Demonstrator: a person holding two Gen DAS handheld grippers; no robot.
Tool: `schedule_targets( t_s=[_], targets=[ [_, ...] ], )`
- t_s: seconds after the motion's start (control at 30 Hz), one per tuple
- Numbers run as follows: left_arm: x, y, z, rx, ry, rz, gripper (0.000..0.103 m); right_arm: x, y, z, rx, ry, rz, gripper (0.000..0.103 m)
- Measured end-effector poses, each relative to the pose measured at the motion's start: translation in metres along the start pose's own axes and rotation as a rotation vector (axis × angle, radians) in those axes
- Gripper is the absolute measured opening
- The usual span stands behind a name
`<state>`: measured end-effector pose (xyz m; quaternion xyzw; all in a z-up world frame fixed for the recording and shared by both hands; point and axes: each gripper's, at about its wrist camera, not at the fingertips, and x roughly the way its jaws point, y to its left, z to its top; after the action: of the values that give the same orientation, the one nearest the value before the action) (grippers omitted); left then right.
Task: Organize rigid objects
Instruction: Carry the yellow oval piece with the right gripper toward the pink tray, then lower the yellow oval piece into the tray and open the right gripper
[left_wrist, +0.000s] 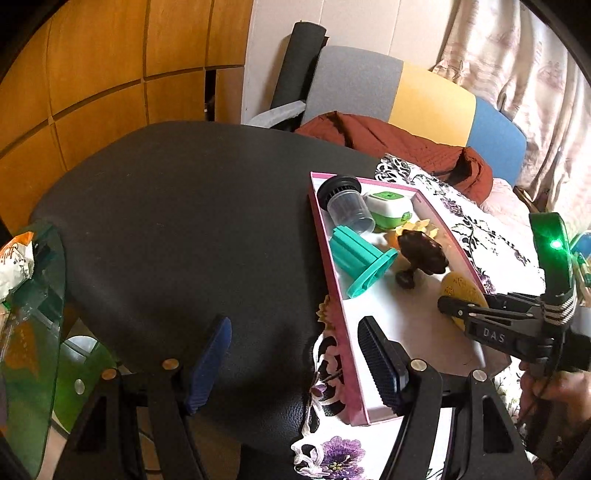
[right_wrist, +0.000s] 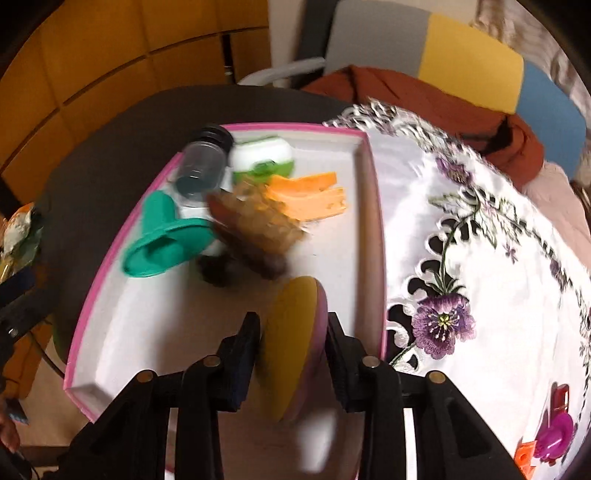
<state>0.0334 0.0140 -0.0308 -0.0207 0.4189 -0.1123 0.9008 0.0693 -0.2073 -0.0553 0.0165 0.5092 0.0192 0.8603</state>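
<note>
In the left wrist view, a snack packet (left_wrist: 14, 262) lies on a green glass shelf (left_wrist: 33, 332) at the far left edge. The dark counter (left_wrist: 177, 221) fills the middle of the frame. At the bottom centre the left claw (left_wrist: 295, 365) hangs with its blue pads apart and nothing between them, one pad over the dark counter, the other over the near corner of the pink-rimmed tray (left_wrist: 328, 266). Inside the tray, from upper left toward lower right, lie a clear jar with a black lid (left_wrist: 345, 205) on its side, a green and white box (left_wrist: 388, 210), a teal plastic piece (left_wrist: 360, 258), a dark brown stemmed dish (left_wrist: 421, 254), and a yellow disc (left_wrist: 461, 291). The right claw (left_wrist: 448, 306) enters from the right edge, and its dark fingers cross the disc low over the tray.

In the right wrist view, which is blurred, the tray sits left of centre on the counter, and the embroidered white cloth (right_wrist: 498, 258) with a purple flower spreads to its right. Orange pieces (right_wrist: 310, 195) lie in the tray right of the brown dish. At bottom centre the right claw is clamped on the yellow disc, which has a pinkish back and stands on edge between the pads above the tray's near end. A magenta piece (right_wrist: 554, 439) lies on the cloth at the lower right.
</note>
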Motion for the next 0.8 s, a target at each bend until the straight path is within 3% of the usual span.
schedule_targets(
  t_s=[0.27, 0.47, 0.8],
  targets=[
    [-0.001, -0.002, -0.001, 0.010, 0.000, 0.001, 0.072, -0.010, 0.010, -0.012, -0.021, -0.027, -0.013, 0.035],
    [-0.006, -0.006, 0.000, 0.023, -0.011, 0.001, 0.072, -0.012, 0.005, -0.010, 0.011, -0.043, 0.020, 0.047],
    [-0.010, -0.015, 0.001, 0.048, -0.019, 0.002, 0.072, -0.048, -0.018, -0.014, 0.071, -0.154, 0.066, 0.047]
  ],
)
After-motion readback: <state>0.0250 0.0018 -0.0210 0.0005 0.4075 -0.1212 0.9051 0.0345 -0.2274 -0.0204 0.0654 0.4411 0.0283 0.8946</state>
